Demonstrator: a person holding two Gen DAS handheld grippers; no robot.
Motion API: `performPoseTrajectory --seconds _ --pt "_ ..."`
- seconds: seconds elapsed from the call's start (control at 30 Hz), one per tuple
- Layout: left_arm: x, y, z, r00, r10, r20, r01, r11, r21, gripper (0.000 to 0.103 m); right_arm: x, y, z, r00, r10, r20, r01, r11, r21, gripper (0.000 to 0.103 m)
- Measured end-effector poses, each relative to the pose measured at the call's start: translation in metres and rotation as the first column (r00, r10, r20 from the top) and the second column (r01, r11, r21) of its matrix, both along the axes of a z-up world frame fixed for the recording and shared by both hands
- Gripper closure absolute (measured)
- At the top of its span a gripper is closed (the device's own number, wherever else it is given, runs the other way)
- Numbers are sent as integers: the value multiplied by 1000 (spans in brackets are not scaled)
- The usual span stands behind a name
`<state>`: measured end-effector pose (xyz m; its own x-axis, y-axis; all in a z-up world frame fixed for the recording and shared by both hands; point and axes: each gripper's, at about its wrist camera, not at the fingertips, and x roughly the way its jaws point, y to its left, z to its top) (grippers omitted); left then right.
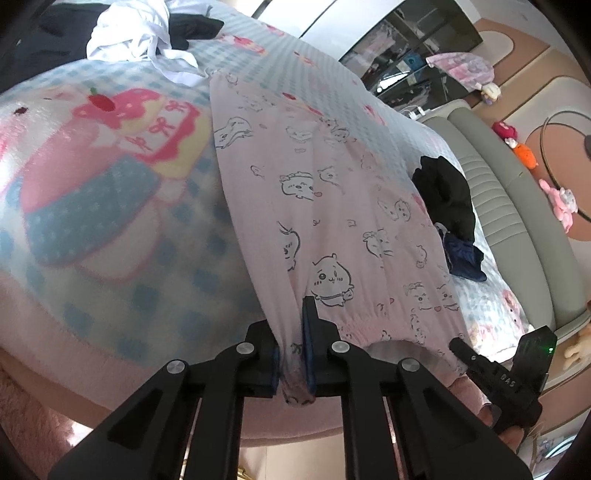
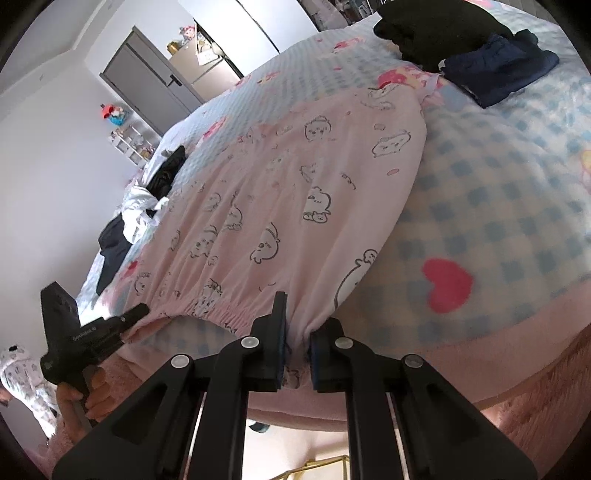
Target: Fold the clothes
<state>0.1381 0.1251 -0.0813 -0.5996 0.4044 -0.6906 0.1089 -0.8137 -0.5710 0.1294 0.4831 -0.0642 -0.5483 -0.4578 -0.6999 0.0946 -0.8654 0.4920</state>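
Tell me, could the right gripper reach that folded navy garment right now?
Probably not: the right gripper is shut on the pink pajama pants, and the navy garment lies far across the bed.

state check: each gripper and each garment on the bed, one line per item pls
left gripper: shut on pink pants waistband
right gripper: shut on pink pants waistband
pink pants: spread flat along the bed, unfolded, waistband end pinched at both corners
white garment: crumpled, unfolded
black garment: bunched in a heap
navy garment: folded, beside the black one
blanket: spread over the bed
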Motion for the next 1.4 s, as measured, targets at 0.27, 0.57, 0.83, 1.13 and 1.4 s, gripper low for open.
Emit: performPoseTrajectory --seconds 0.27,0.57,0.83,1.13,1.4 --pt "4 -1 1 1000 -8 8 8 1000 -13 93 6 4 8 1000 4 -16 -4 1000 -12 95" --pt "9 -18 -24 988 59 145 -59 998 -1 66 -2 12 -33 984 -41 172 29 997 71 77" --pt "19 -3 27 995 98 -7 -98 974 -205 65 -6 36 8 994 -99 53 92 989 119 72" --pt "-37 109 28 953 -297 -51 269 915 -300 55 -47 -7 4 997 61 39 -67 976 206 66" --pt "-50 129 -17 940 -322 112 341 872 -350 55 -29 7 -22 994 54 93 -72 978 197 66"
